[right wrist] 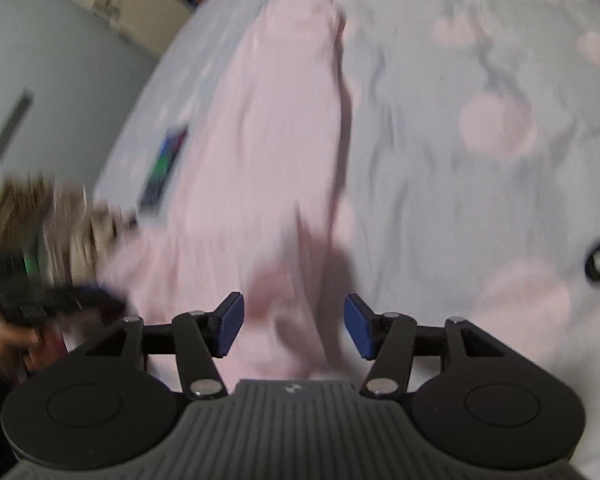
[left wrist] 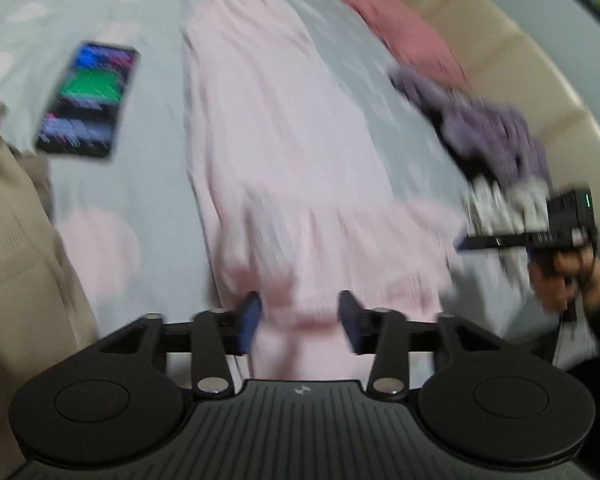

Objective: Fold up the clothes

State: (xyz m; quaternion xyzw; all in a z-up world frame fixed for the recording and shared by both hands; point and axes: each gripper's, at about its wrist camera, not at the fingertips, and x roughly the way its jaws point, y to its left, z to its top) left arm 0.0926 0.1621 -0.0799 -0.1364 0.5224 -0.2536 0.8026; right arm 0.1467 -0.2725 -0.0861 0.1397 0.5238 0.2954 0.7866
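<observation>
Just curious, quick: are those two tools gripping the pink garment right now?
Left tool: open, holding nothing, above the pink garment.
Right tool: open, holding nothing.

A long garment (left wrist: 284, 152) lies stretched out on the bed (left wrist: 148, 184), running away from both tongs. In the left wrist view a phone (left wrist: 86, 100) lies on the bed to its left, and crumpled clothes (left wrist: 488, 128) are piled to its right.

Open bedsheet (right wrist: 440, 152) is seen right of the pink garment (left wrist: 268, 152). On its left, passage is narrowed by a lit phone (left wrist: 88, 100) and beige fabric (left wrist: 16, 240); folded clothes (left wrist: 488, 128) crowd the bed's far right edge.
</observation>
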